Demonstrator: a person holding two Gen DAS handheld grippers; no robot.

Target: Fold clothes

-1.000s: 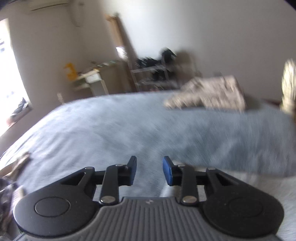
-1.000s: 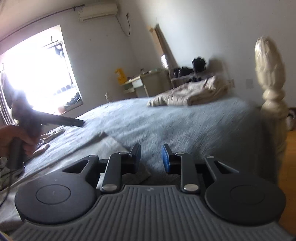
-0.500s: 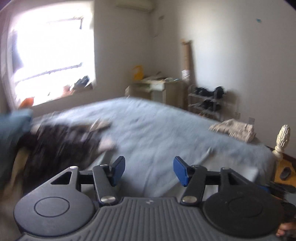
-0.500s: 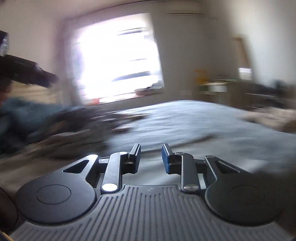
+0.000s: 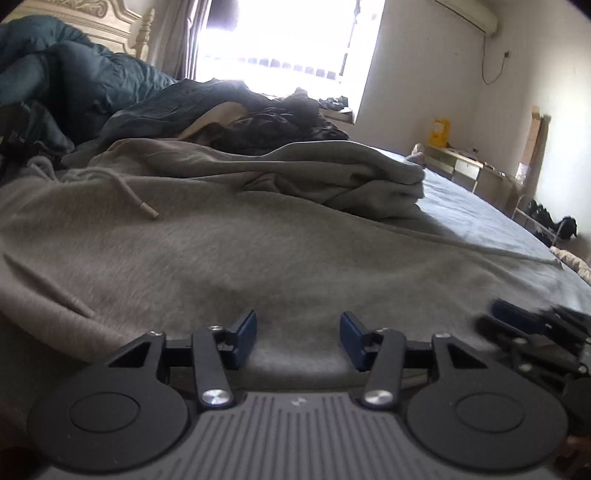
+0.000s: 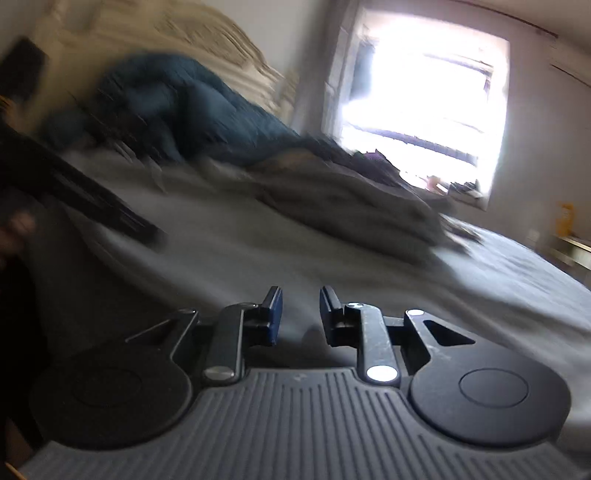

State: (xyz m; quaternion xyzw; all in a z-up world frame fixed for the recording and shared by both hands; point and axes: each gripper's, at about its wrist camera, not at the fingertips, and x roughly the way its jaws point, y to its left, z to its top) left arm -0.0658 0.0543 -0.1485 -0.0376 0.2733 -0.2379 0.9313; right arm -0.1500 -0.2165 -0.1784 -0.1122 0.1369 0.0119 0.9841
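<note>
A large grey fleece hooded sweatshirt [image 5: 258,236] was spread loosely over the blue-grey bed sheet [image 5: 476,218], filling most of the left wrist view; one sleeve or side was bunched into a thick fold [image 5: 369,181] toward the far right of the garment, and a pale drawstring with a tan tip [image 5: 142,206] lay across its chest area. The left gripper [image 5: 298,338] was held low over the near part of the sweatshirt, its blue-padded jaws set well apart and closing, with only fabric seen beyond the gap — nothing was pinched between them. Whether the pads touched the cloth could not be told.

The right gripper [image 6: 300,314] was seen in its own, heavily blurred view with a narrower gap between its jaws, likewise closing and with nothing clamped. In the left wrist view its dark fingers [image 5: 532,332] were visible at the right edge, just above the hem side of the grey garment. A hand [image 6: 18,225] gripping the left tool's handle was made out at the left edge of the right wrist view.

Behind the sweatshirt, a heap of dark clothing [image 5: 280,122] and a teal quilted duvet [image 5: 74,81] were piled against a cream carved headboard [image 5: 107,18] — beyond them a bright window [image 5: 280,33].
</note>
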